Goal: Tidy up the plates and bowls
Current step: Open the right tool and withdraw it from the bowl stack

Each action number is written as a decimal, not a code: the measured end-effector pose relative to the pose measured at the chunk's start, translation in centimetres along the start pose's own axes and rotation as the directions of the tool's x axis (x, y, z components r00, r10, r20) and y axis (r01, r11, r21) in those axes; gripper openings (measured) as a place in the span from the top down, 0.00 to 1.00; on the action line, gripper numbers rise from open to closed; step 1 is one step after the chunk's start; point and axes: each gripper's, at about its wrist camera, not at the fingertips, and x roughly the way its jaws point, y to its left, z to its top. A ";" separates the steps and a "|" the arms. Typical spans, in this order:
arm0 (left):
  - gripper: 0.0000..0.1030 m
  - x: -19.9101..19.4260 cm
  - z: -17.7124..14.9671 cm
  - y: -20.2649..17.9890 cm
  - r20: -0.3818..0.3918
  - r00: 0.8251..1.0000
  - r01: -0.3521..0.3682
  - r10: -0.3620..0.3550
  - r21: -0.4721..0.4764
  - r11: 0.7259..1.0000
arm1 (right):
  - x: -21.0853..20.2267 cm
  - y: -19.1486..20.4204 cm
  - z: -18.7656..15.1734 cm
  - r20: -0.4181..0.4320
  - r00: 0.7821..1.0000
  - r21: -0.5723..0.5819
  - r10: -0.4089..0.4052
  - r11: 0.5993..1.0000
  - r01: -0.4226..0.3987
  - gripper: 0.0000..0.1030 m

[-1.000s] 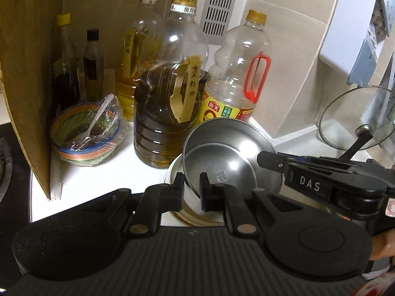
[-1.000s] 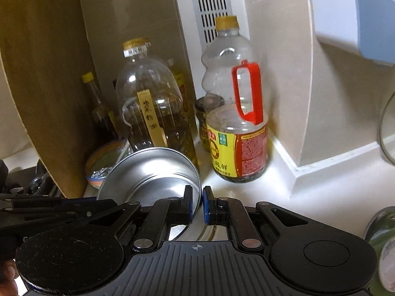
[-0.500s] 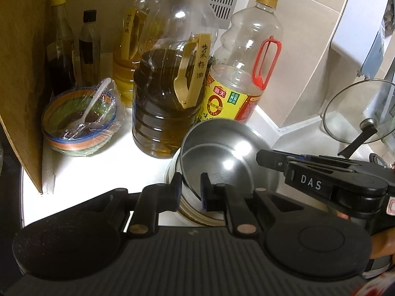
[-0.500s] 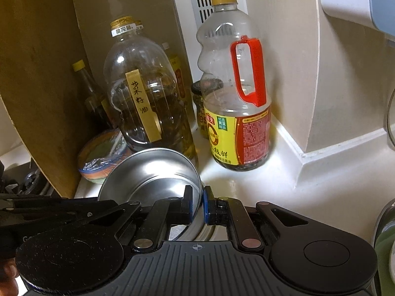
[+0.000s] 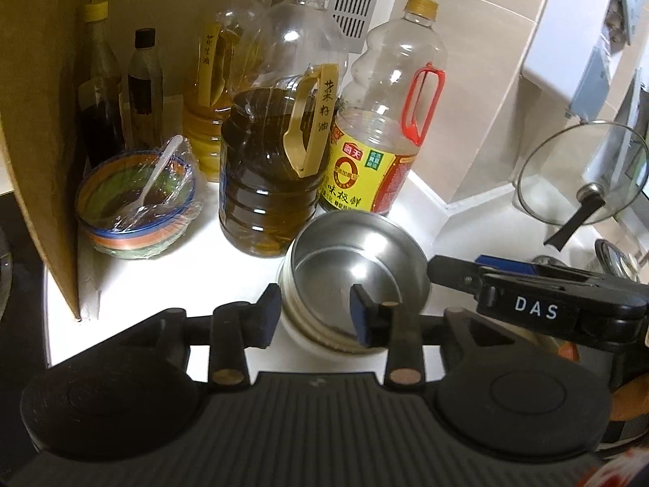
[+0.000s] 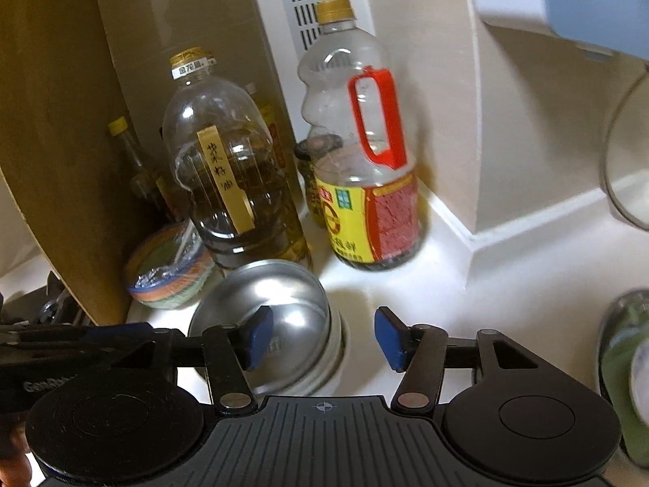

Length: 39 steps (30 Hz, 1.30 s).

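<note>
Left hand-held gripper (image 5: 315,311) and right hand-held gripper (image 6: 320,339), jaws just opened and parted, straddle opposite rims of the steel bowl (image 5: 357,268) without pressing it. Bowl rests nested atop a stack of bowls (image 5: 308,330) on the white surface (image 5: 170,280), in front of the dark oil bottle (image 5: 276,150).

Both grippers tilt downward side by side: the left gripper (image 5: 316,313) and right gripper (image 6: 320,339) have just been opening, jaws apart, gripping nothing.
</note>
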 end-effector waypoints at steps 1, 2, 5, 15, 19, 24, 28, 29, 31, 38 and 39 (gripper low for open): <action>0.67 -0.3 -0.3 0.1 -0.005 1.000 0.006 -0.006 0.001 1.000 | -0.3 0.0 -0.3 -0.003 1.000 0.006 -0.004 1.000 0.004 0.43; 0.64 -0.6 -0.5 0.3 -0.012 1.000 0.011 -0.011 0.002 1.000 | -0.6 0.0 -0.7 -0.005 1.000 0.013 -0.009 1.000 0.009 0.43; 0.61 -1.4 -1.5 0.7 -0.027 0.999 0.023 -0.022 0.009 1.000 | -1.7 -0.1 -2.1 -0.014 1.000 0.037 -0.024 0.999 0.025 0.40; 0.46 -4.2 -5.0 1.9 -0.073 0.996 0.060 -0.056 0.051 0.997 | -4.9 1.7 -6.8 -0.048 0.996 0.095 -0.076 0.992 0.080 0.25; 0.46 -5.1 -6.2 2.1 -0.091 0.994 0.073 -0.067 0.065 0.995 | -5.8 2.7 -8.4 -0.060 0.994 0.104 -0.086 0.990 0.092 0.24; 0.45 -5.9 -7.7 2.2 -0.106 0.992 0.069 -0.062 0.071 0.995 | -6.6 3.6 -10.0 -0.078 0.993 0.101 -0.087 0.990 0.095 0.23; 0.45 -6.4 -8.7 1.8 -0.114 0.992 0.059 -0.050 0.071 0.996 | -7.3 3.9 -10.8 -0.085 0.993 0.092 -0.076 0.992 0.084 0.23; 0.45 -6.4 -8.9 1.7 -0.115 0.992 0.055 -0.047 0.070 0.996 | -7.4 3.8 -11.0 -0.088 0.994 0.088 -0.072 0.993 0.080 0.23; 0.45 -6.6 -9.3 1.4 -0.117 0.992 0.044 -0.036 0.064 0.997 | -7.6 3.7 -11.3 -0.095 0.993 0.078 -0.065 0.994 0.073 0.23; 0.45 -7.0 -10.6 -0.2 -0.133 0.991 0.017 -0.011 0.044 0.999 | -8.2 2.7 -12.0 -0.126 0.991 0.058 -0.041 0.997 0.048 0.22; 0.45 -7.0 -10.8 -0.5 -0.136 0.991 0.012 -0.007 0.038 0.999 | -8.3 2.5 -12.1 -0.132 0.991 0.055 -0.037 0.998 0.044 0.22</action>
